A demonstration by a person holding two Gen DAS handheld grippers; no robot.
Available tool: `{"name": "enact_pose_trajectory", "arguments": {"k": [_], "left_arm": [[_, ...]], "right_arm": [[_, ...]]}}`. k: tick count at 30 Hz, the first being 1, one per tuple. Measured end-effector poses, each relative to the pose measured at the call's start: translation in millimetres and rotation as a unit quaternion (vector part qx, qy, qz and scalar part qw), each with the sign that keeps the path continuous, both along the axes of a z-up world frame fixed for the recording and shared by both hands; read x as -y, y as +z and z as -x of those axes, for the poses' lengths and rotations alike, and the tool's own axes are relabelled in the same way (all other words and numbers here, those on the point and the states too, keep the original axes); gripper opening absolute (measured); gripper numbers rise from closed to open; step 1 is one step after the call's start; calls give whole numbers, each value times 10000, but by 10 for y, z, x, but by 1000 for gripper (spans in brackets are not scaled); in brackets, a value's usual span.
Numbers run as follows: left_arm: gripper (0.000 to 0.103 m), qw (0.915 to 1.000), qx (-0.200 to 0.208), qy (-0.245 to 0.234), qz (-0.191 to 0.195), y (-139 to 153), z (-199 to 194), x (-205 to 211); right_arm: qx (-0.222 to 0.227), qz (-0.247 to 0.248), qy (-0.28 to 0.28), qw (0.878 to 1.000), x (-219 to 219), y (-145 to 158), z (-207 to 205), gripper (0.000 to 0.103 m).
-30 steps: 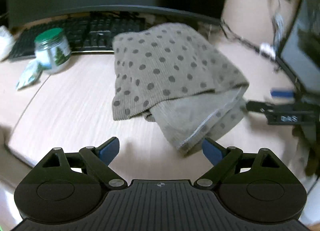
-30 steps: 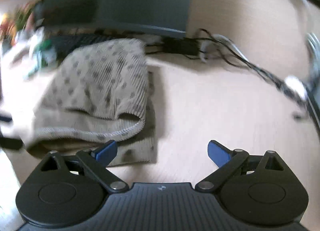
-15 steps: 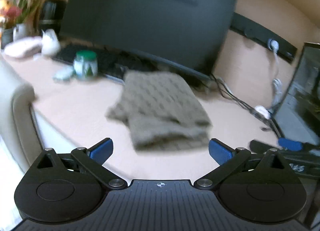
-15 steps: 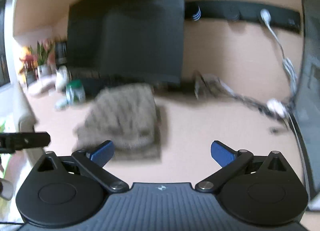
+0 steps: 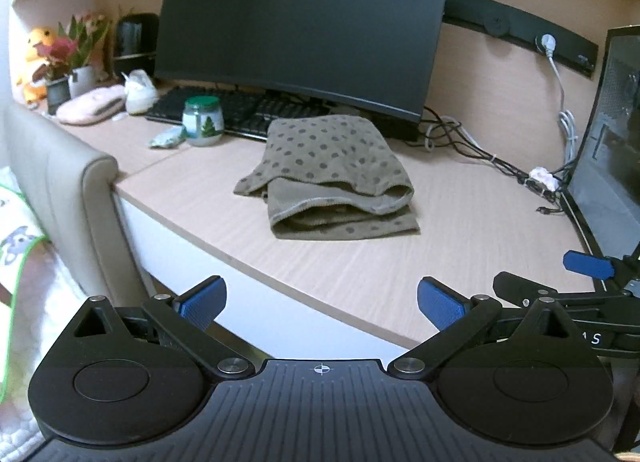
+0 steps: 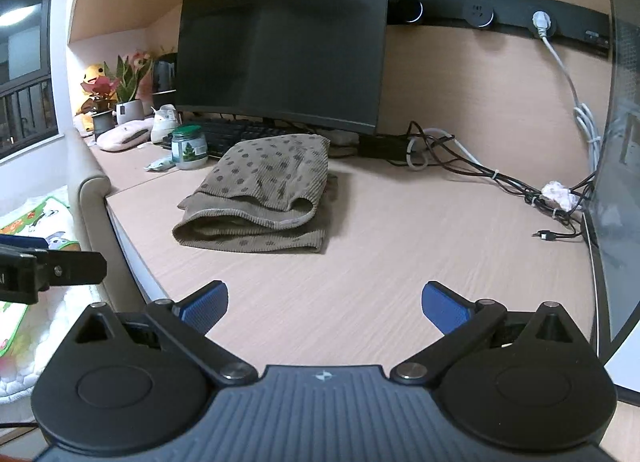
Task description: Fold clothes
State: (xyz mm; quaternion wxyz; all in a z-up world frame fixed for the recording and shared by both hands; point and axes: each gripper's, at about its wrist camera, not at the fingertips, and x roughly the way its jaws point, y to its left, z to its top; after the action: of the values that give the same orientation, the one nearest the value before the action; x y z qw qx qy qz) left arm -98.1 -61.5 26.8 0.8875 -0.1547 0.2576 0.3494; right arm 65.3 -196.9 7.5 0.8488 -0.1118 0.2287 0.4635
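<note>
1. On the pale wood-grain desk (image 5: 460,222), the folded brown polka-dot knitted garment (image 5: 332,178) lies flat in front of the wide black monitor (image 5: 304,18), its back edge touching the black keyboard (image 5: 240,112).
2. The left gripper (image 5: 320,302) hangs at the desk's near edge, well apart from the cloth, blue-padded jaws spread wide and empty.
3. The right gripper (image 6: 325,306) hovers over bare desk, jaws wide apart too (nothing between them).
4. A green-lidded glass jar with a tree picture (image 5: 203,121) stands near the garment's left side.
5. Tangled black cables (image 6: 472,170) trail off to the right.
</note>
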Motion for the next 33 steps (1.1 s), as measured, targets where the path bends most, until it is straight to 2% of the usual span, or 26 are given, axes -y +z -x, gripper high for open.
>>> {"name": "enact_pose_trajectory", "arguments": {"k": [13, 33], "left_arm": [[103, 9998, -149, 98, -51, 1, 33, -12], [103, 9999, -62, -97, -54, -4, 62, -9]], "right_arm": [[-25, -174, 80, 9998, -38, 36, 55, 103], [-104, -176, 22, 9998, -55, 13, 59, 103]]}}
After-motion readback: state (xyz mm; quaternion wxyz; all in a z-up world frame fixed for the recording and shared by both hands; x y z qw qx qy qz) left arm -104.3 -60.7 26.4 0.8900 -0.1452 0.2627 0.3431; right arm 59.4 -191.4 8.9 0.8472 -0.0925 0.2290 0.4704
